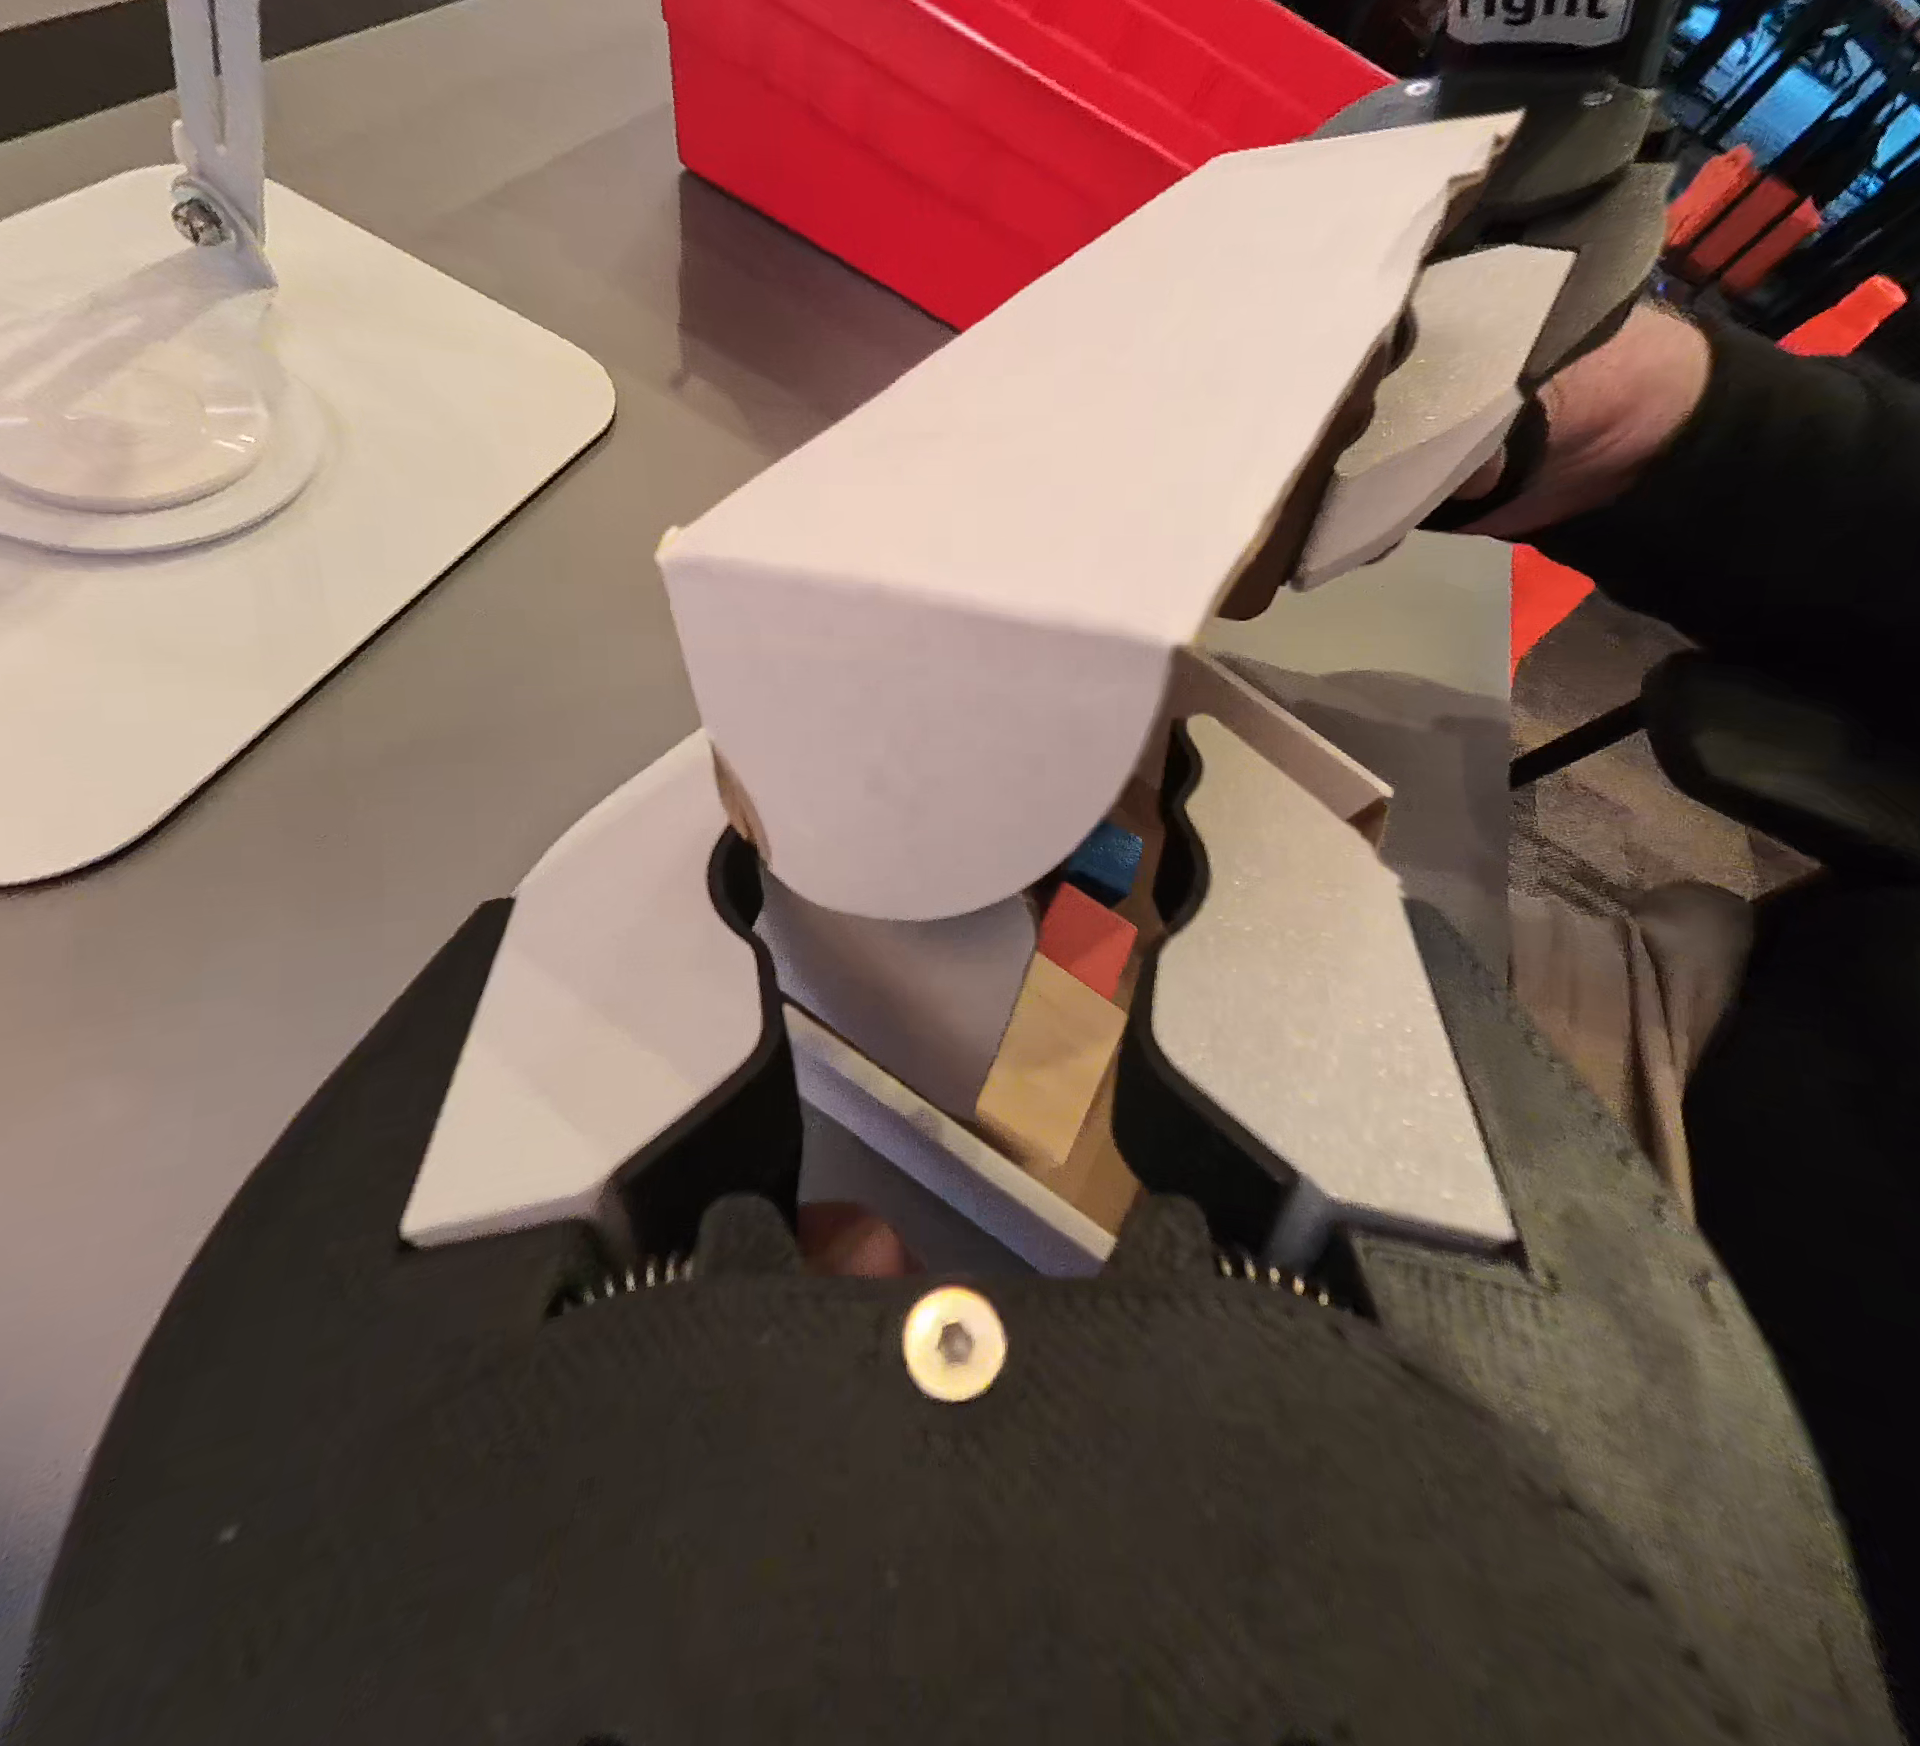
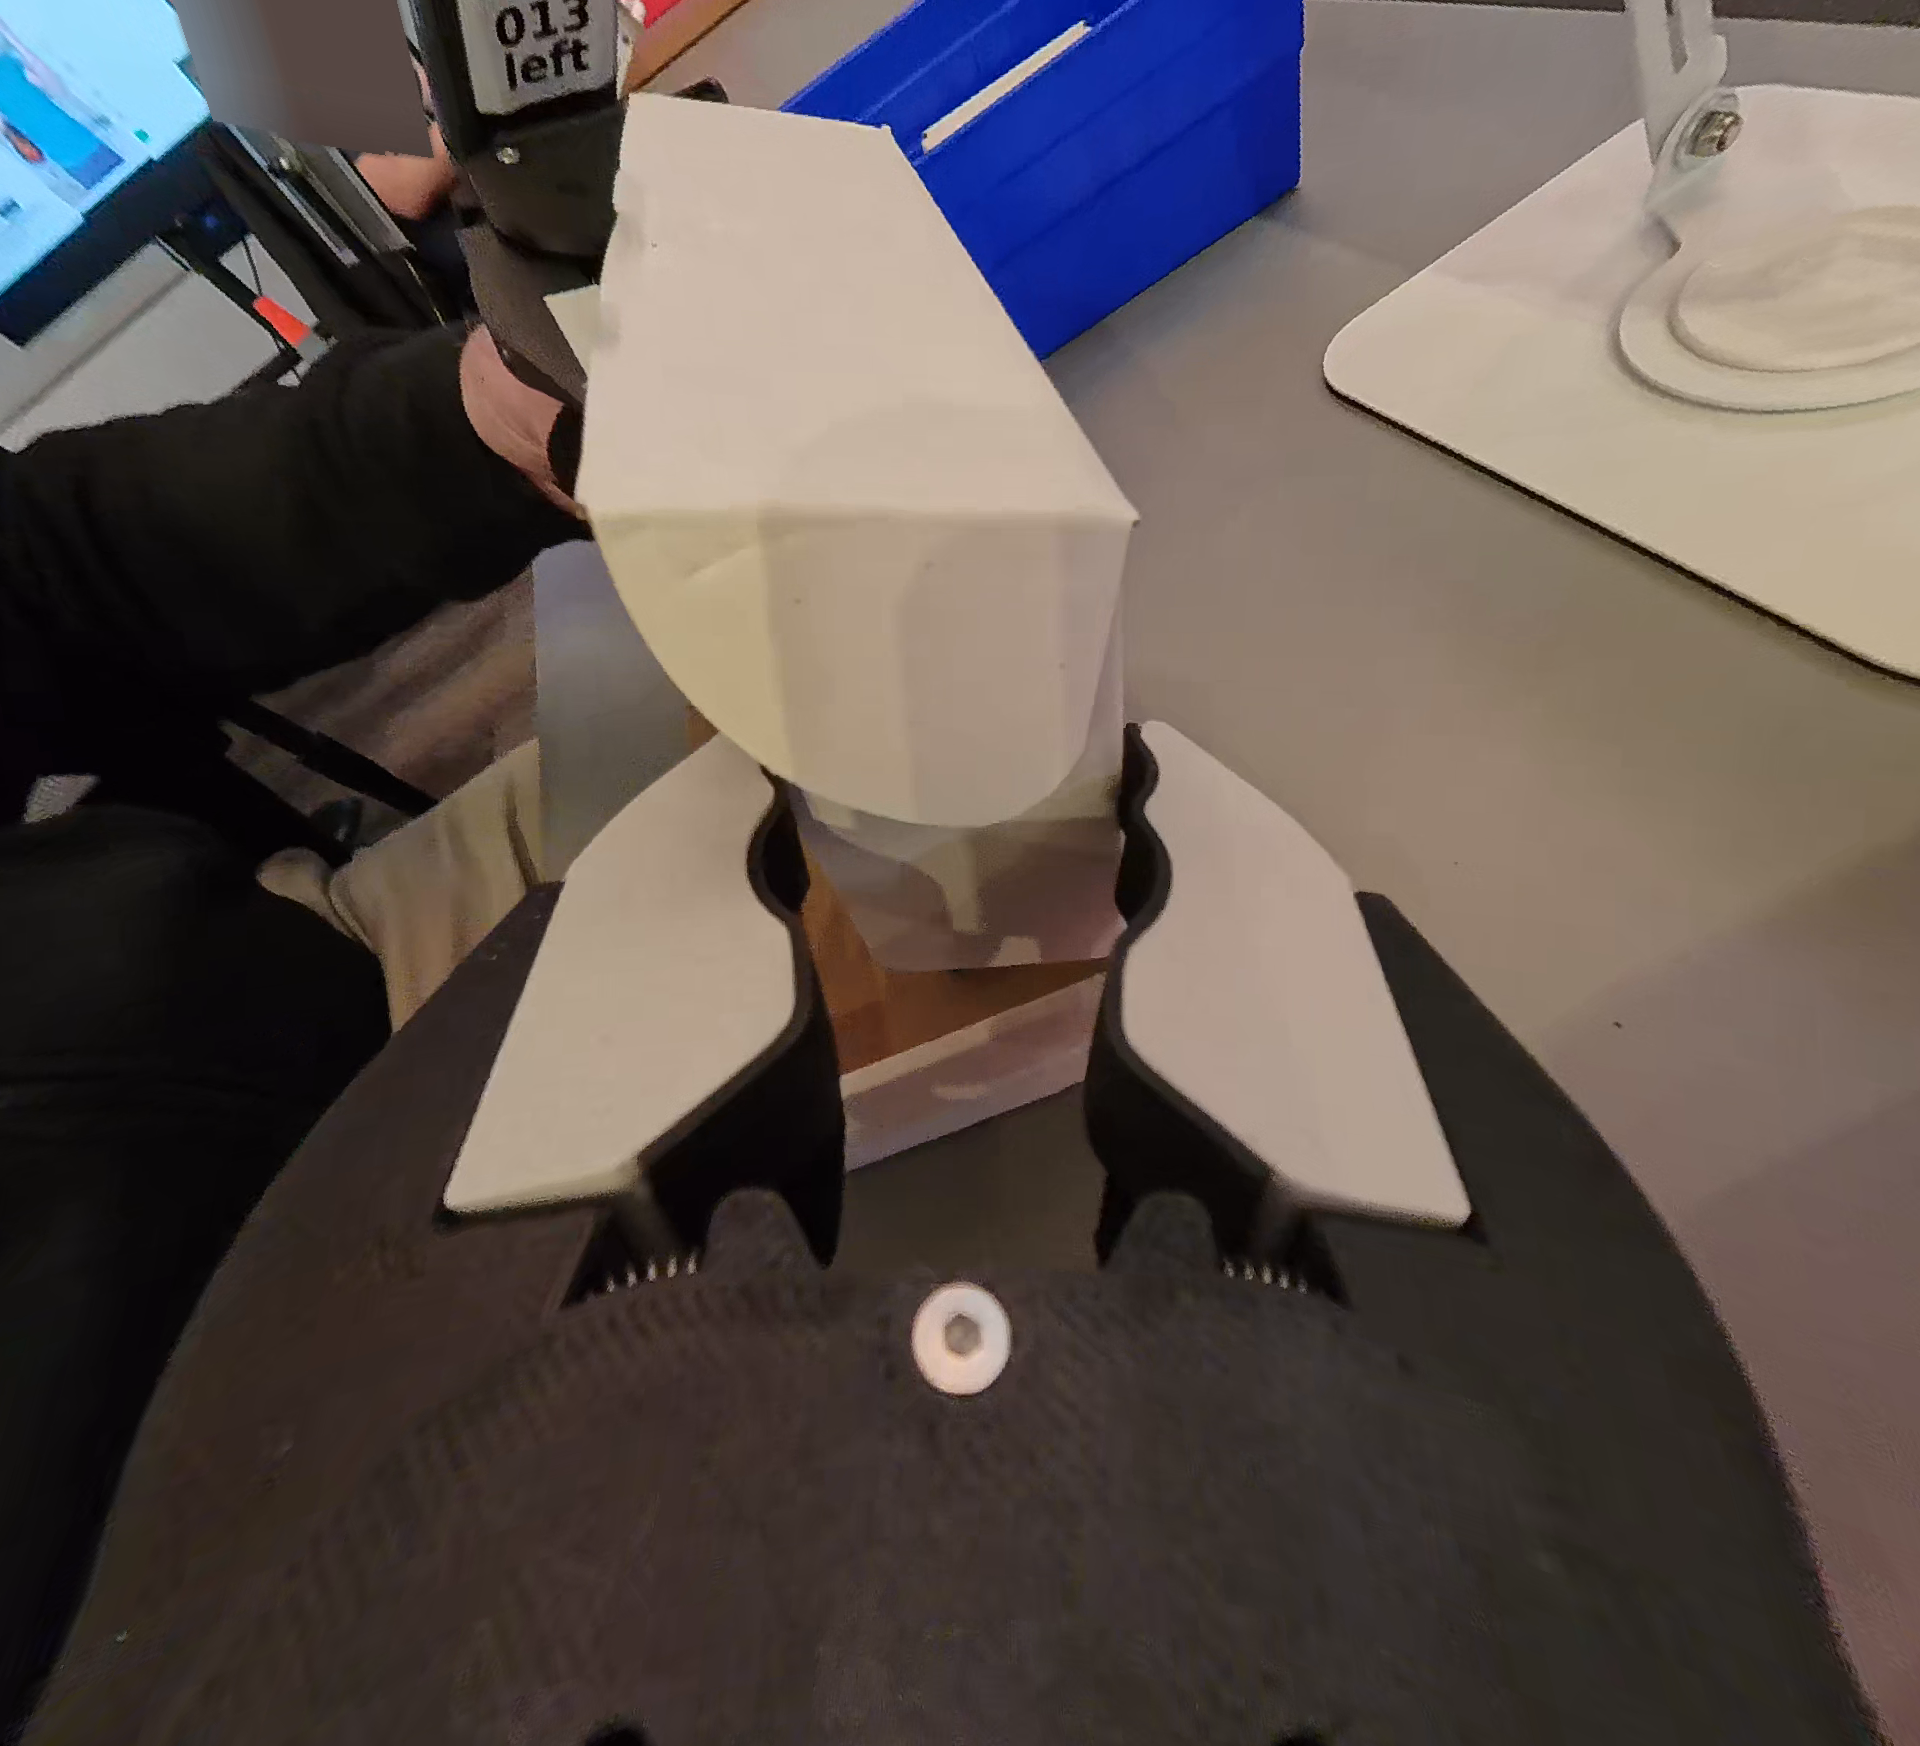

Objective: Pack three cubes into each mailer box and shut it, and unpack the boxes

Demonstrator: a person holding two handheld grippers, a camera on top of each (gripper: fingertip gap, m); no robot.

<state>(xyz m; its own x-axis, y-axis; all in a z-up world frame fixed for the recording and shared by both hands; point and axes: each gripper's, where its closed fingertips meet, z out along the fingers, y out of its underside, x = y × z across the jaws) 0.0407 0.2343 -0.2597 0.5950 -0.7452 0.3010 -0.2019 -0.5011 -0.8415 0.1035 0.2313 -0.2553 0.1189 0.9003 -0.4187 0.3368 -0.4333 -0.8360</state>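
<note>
A white mailer box (image 1: 1018, 449) is held off the grey table between both grippers, its lid partly down with a rounded side flap (image 1: 914, 761) hanging over the near end. Inside I see a blue cube (image 1: 1107, 860), a red cube (image 1: 1091, 943) and a tan wooden cube (image 1: 1049, 1073). My left gripper (image 1: 956, 823) straddles the near end, fingers against both sides. My right gripper (image 2: 951, 792) grips the opposite end of the box (image 2: 831, 408); it also shows far off in the left wrist view (image 1: 1455, 366). The left gripper (image 2: 561, 314) shows behind the box.
A red bin (image 1: 935, 86) stands behind the box on one side, a blue bin (image 2: 1091, 138) with a white piece inside on the other. A white stand with a flat base (image 1: 260, 470) (image 2: 1662, 346) sits on the table. Black-sleeved arms (image 2: 208, 501) reach in at the table edge.
</note>
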